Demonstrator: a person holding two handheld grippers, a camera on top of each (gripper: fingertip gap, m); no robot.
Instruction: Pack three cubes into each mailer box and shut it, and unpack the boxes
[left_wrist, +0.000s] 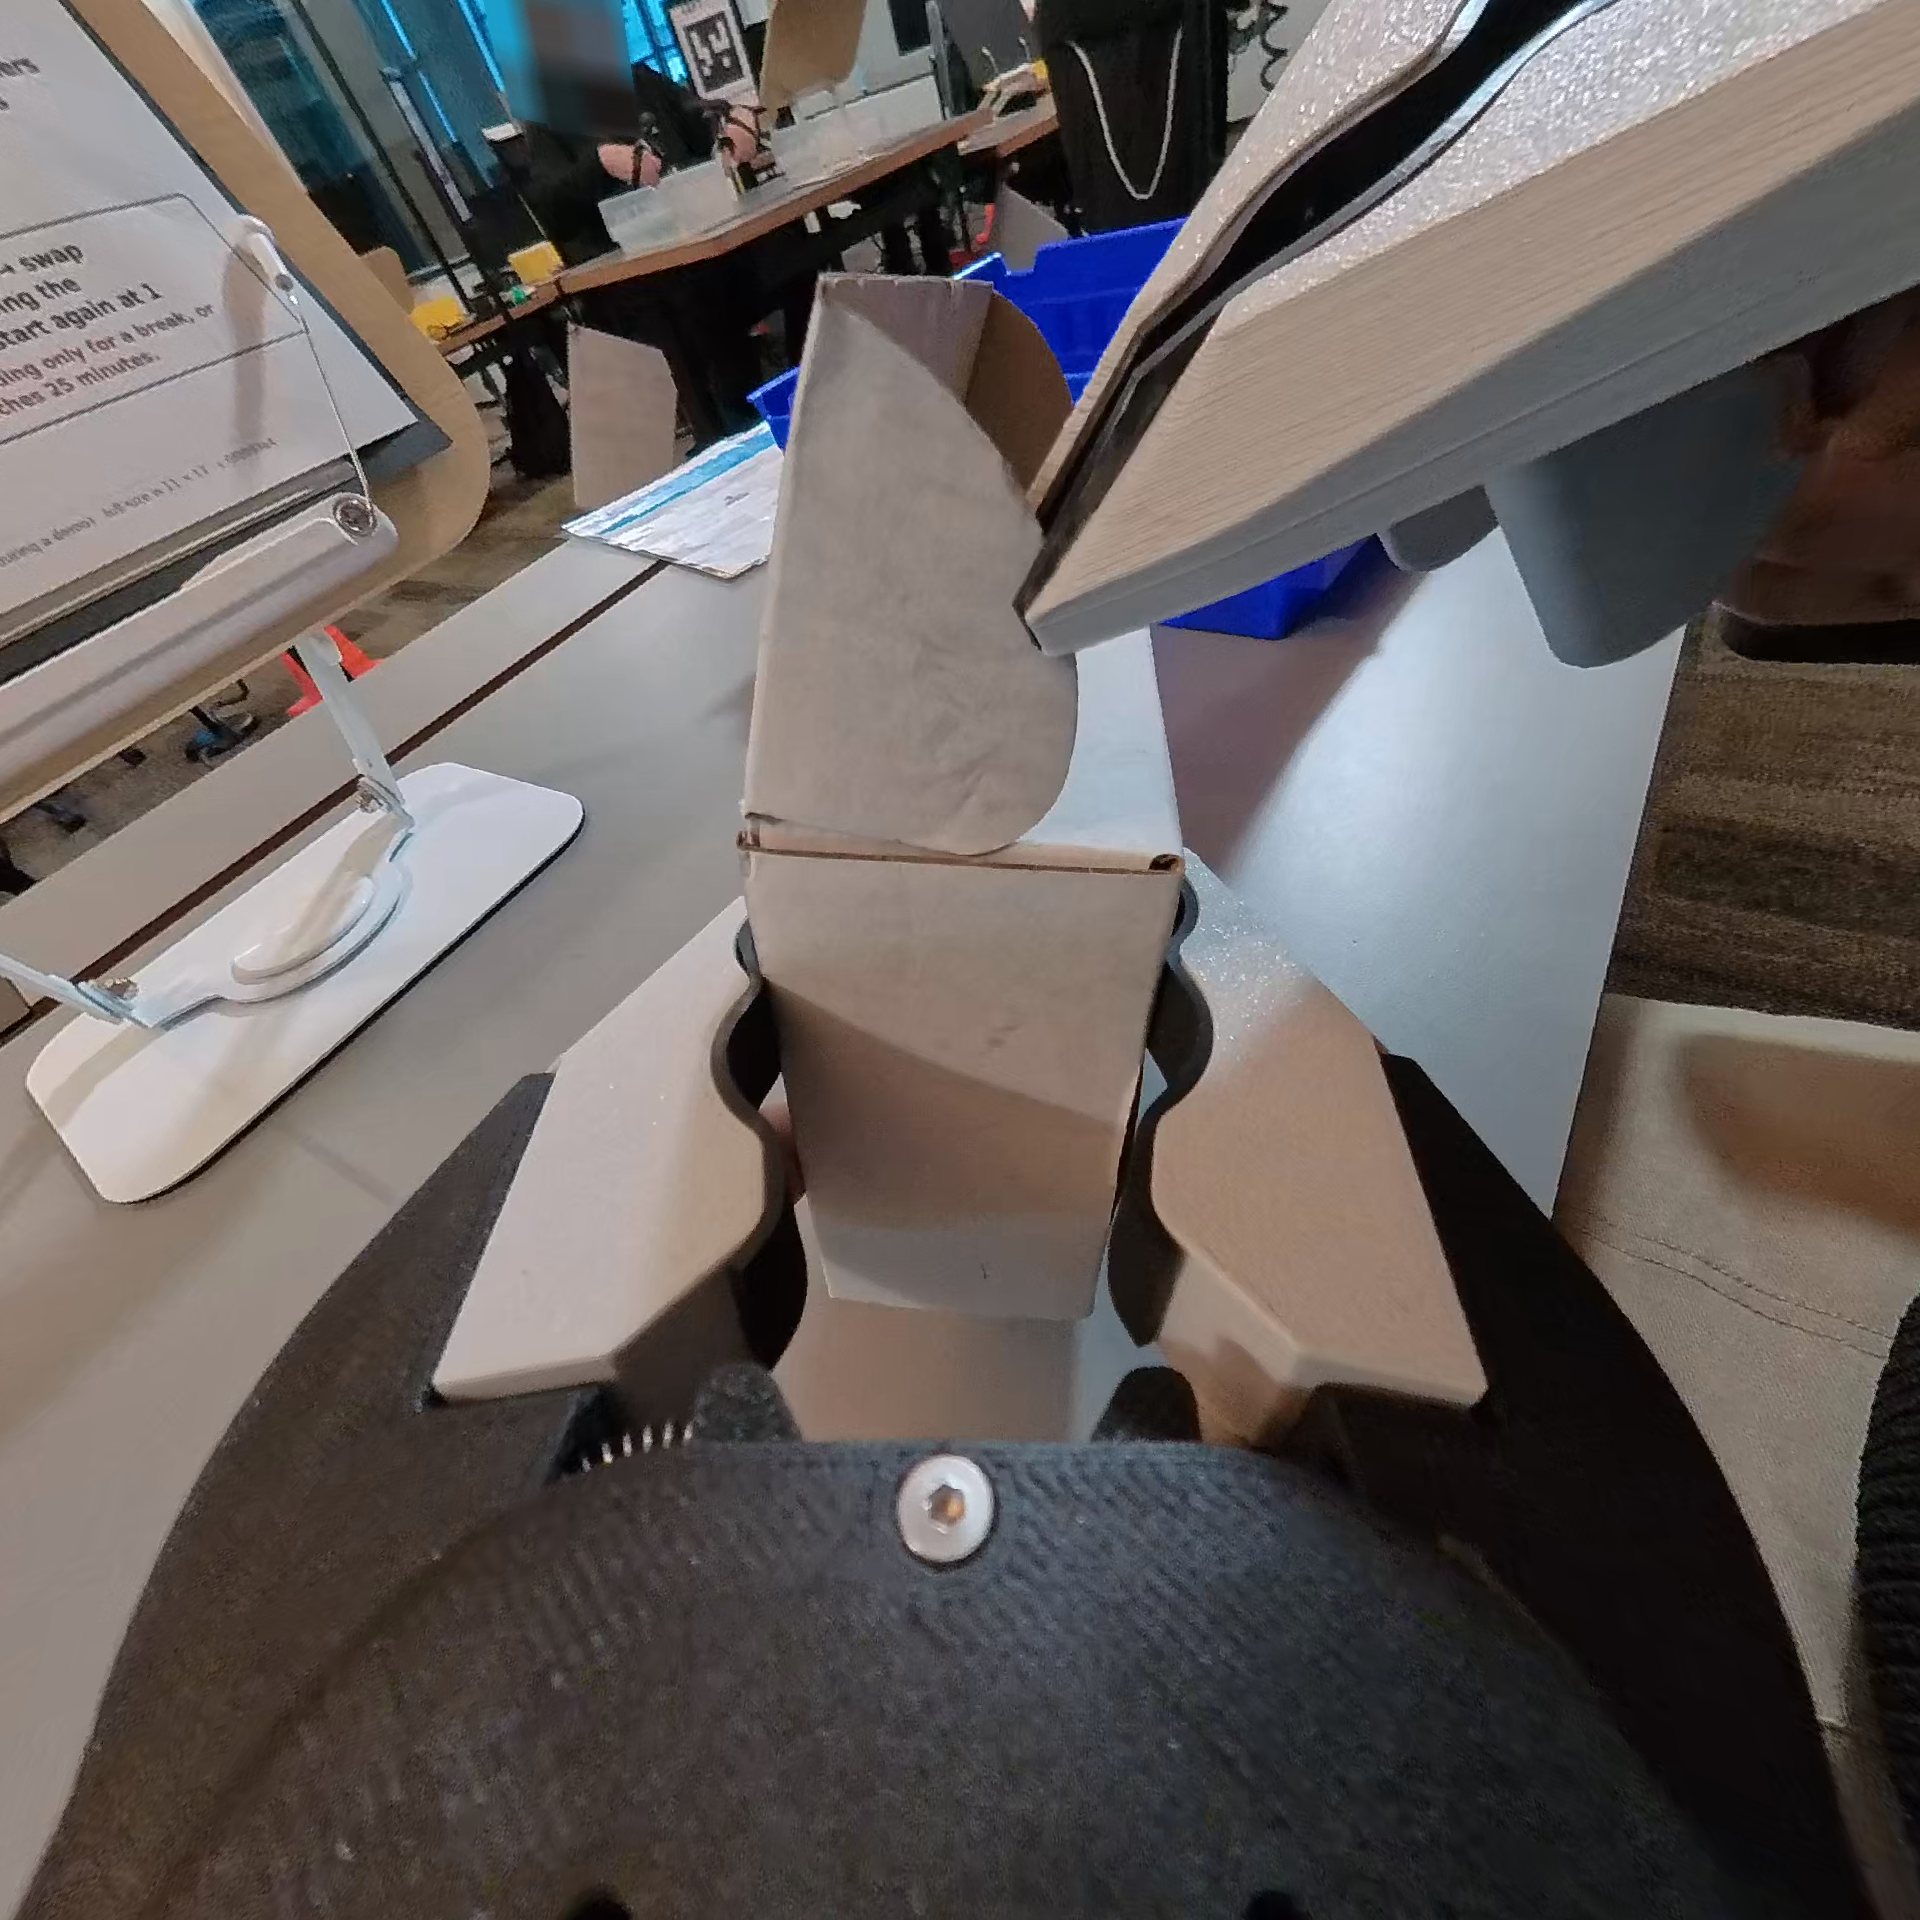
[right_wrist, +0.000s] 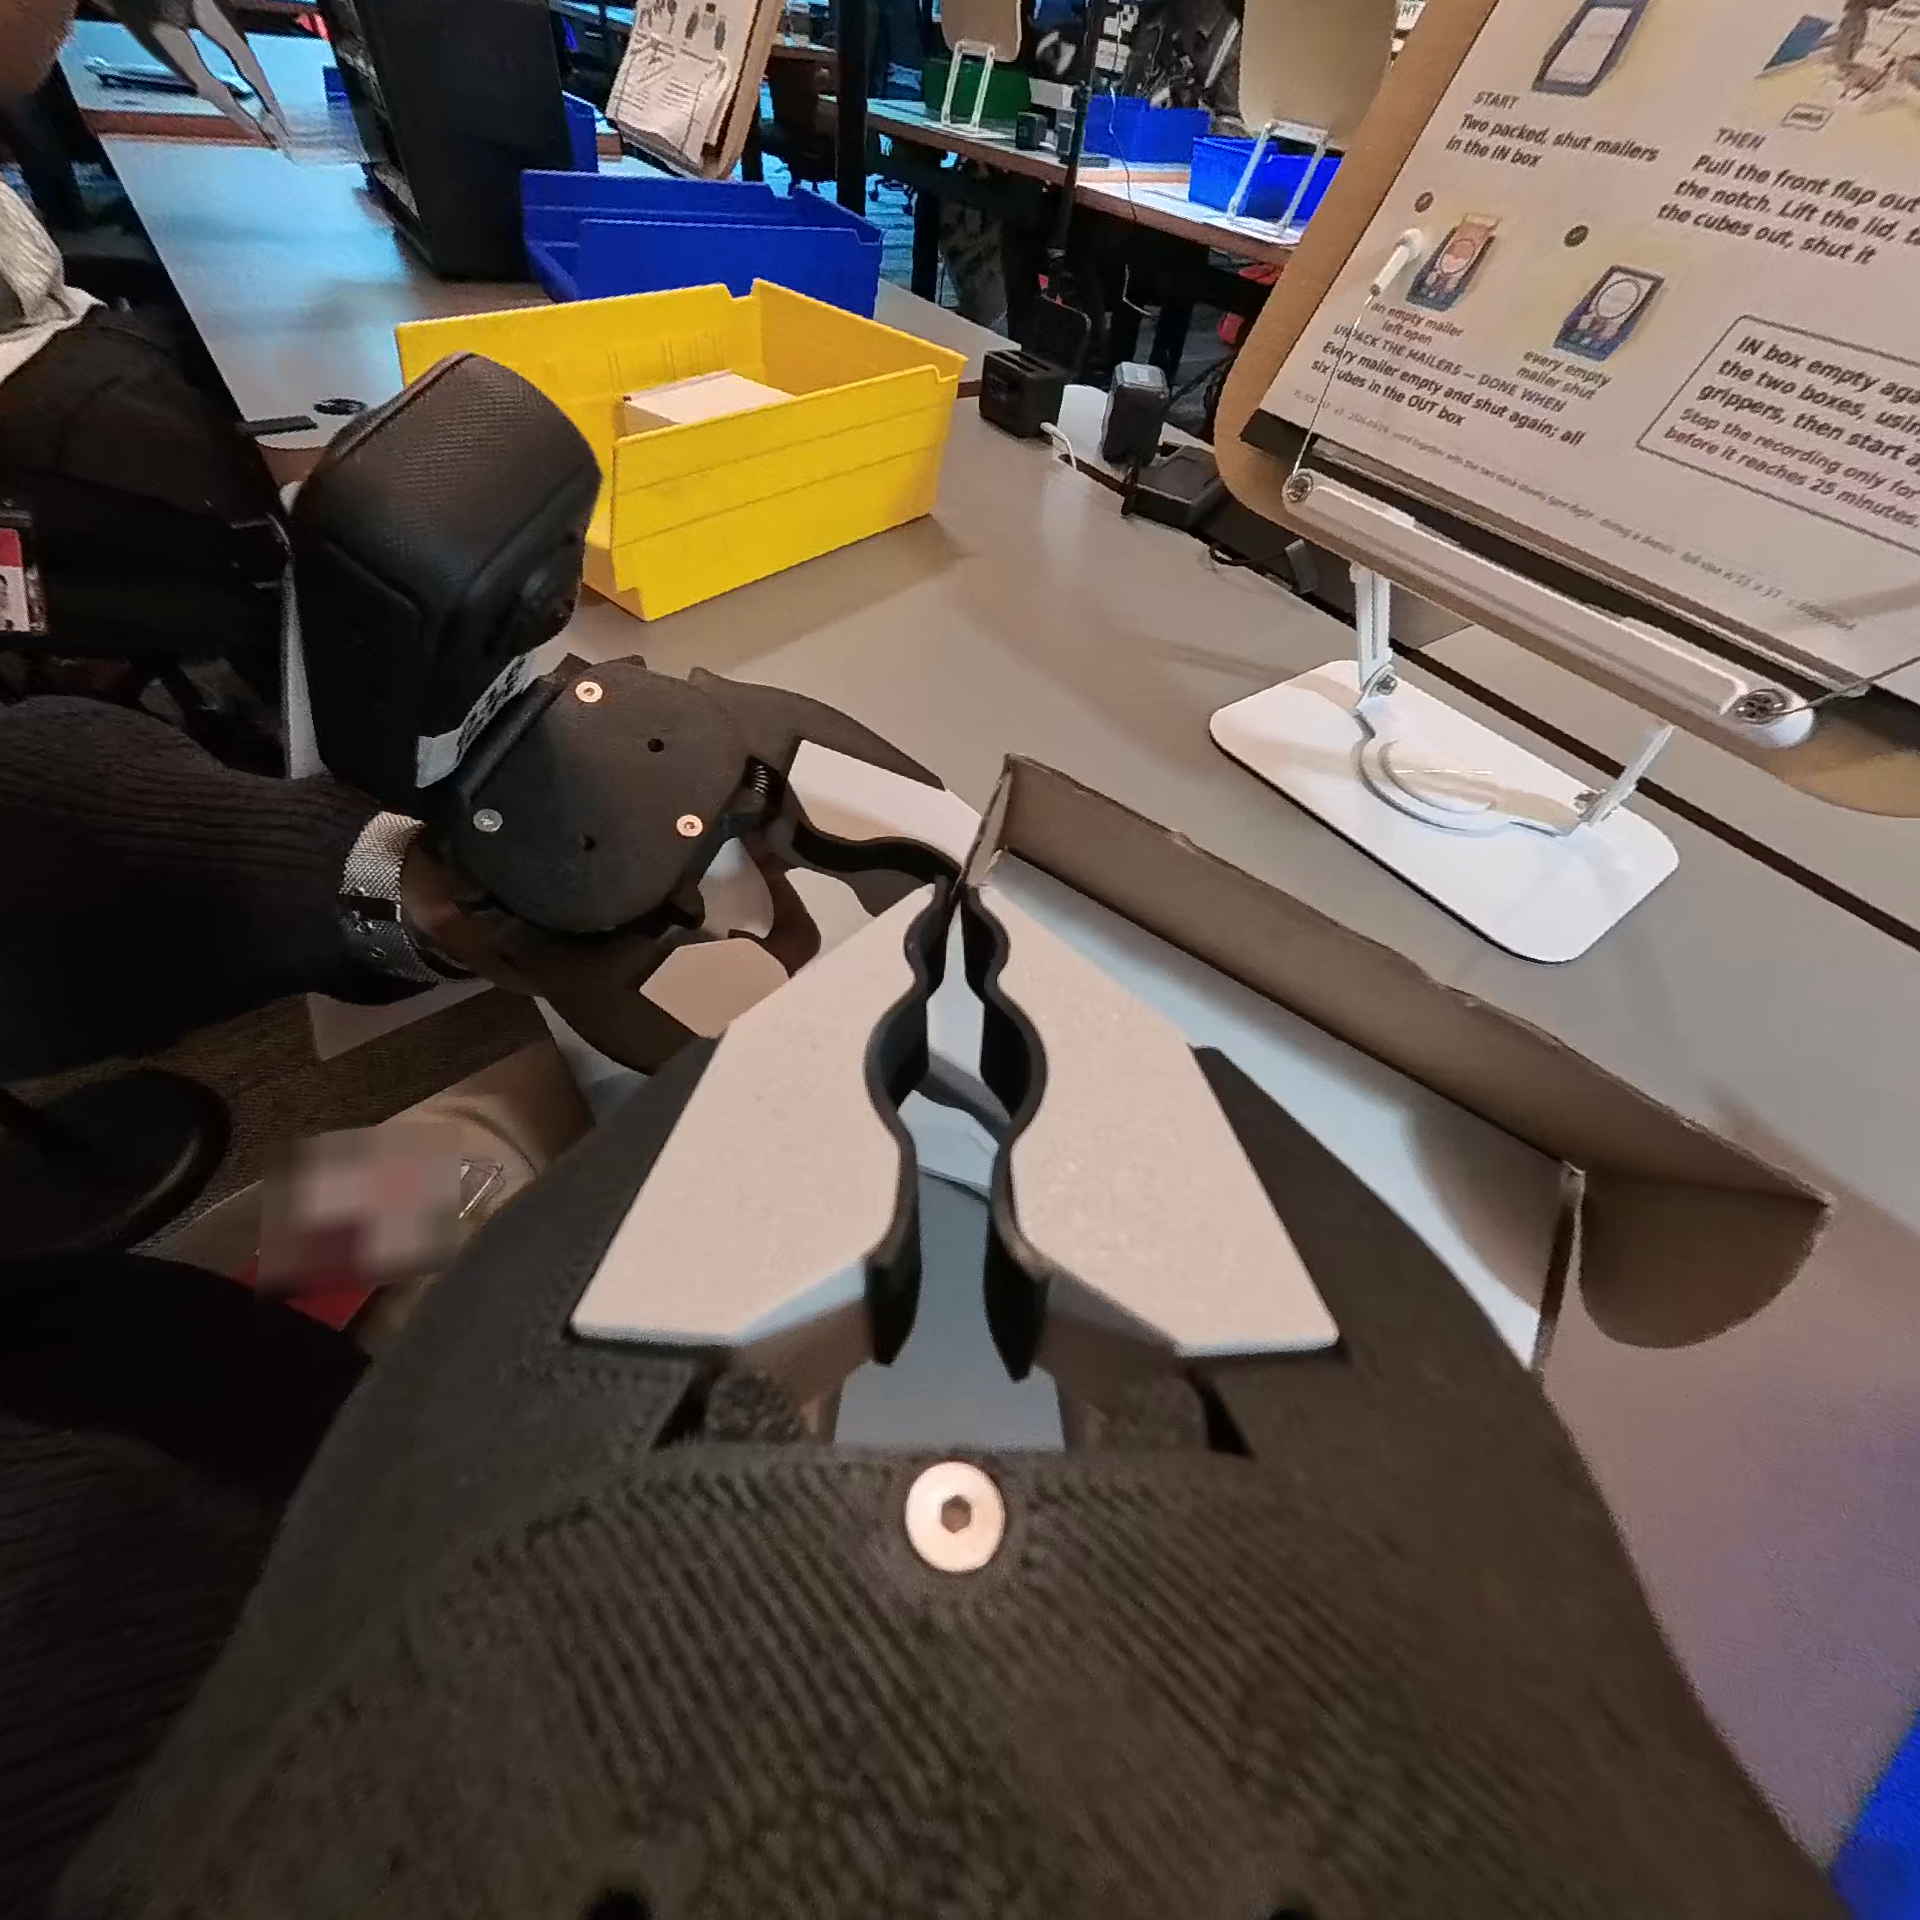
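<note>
So the mailer box (left_wrist: 961, 1060) is clamped between the left gripper (left_wrist: 961, 997) fingers, one wall squeezed from both sides, and it's held at the near edge of the grey table (left_wrist: 520, 727). In the left wrist view the box is seen end-on, so its long axis runs away from that camera toward the far side, with the rounded side flap (left_wrist: 904, 644) standing up and tipped a bit left. Just beside that flap, upper right, the right gripper (left_wrist: 1049, 613) tip is seen, touching or nearly touching the flap edge.

In the right wrist view the right gripper (right_wrist: 961, 894) fingers are pinched nearly together at the tips, right at the corner of the raised lid (right_wrist: 1351, 966); whether cardboard is actually caught between them can't be told. The lid stretches off to the right, ending in a curled flap (right_wrist: 1683, 1268). Farther back a yellow bin (right_wrist: 727, 499) with a white box inside is seen, plus an instruction board on a white stand (right_wrist: 1455, 852) on the right.
</note>
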